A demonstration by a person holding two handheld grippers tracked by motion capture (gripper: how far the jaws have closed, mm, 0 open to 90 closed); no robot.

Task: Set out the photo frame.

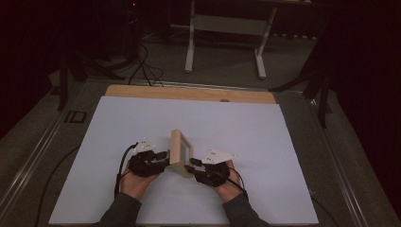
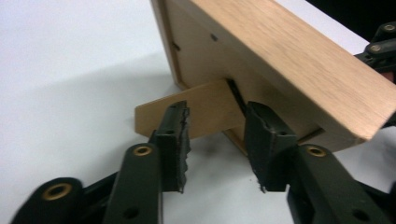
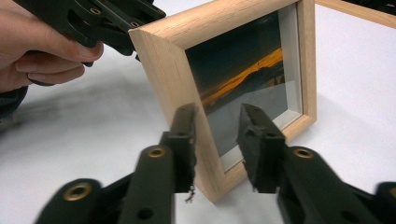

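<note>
Tongs, left (image 1: 166,155) and right (image 1: 190,167), both gape around upright picture frame (image 1: 181,152) on white sheet (image 1: 118,123).

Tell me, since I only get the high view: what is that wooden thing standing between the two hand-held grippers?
Observer: A wooden picture frame. The right gripper view shows a photo with an orange streak across a dark sky behind its glass.
Operator: What keeps it upright?
Observer: A flat wooden stand leg sticks out from its back. In the left gripper view it lies between the open jaws of the left hand-held gripper.
Operator: And the other one?
Observer: The right hand-held gripper straddles the frame's near edge with its jaws apart, apparently not pressing.
</note>
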